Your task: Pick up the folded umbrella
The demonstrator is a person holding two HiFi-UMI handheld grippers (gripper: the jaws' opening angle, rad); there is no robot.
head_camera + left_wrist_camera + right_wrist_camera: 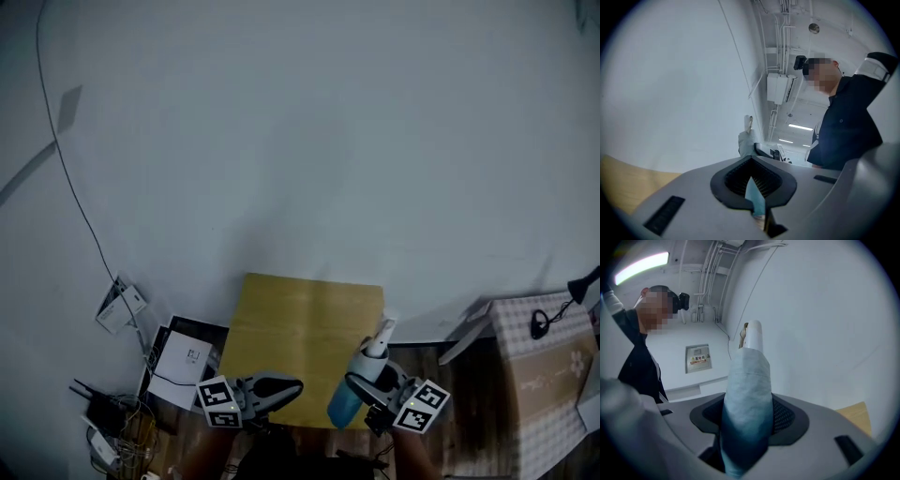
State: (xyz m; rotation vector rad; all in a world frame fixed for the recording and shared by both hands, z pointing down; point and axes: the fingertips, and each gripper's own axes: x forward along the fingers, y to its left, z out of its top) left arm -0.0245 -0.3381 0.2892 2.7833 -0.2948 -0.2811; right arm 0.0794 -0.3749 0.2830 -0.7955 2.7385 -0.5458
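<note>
Right gripper [371, 371] fingers clamp the folded umbrella [745, 399] by its blue sleeve; grip firmly so it cannot slip over the table [300, 319]. Left gripper [294, 384] fingers rest together, empty.

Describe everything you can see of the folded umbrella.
The folded umbrella is a short rolled bundle in a pale blue fabric sleeve, with a white rounded handle at its far end. It is held tilted over the near edge of the wooden tabletop. The right gripper clamps its middle between its fingers; nothing else visibly touches it.
</note>
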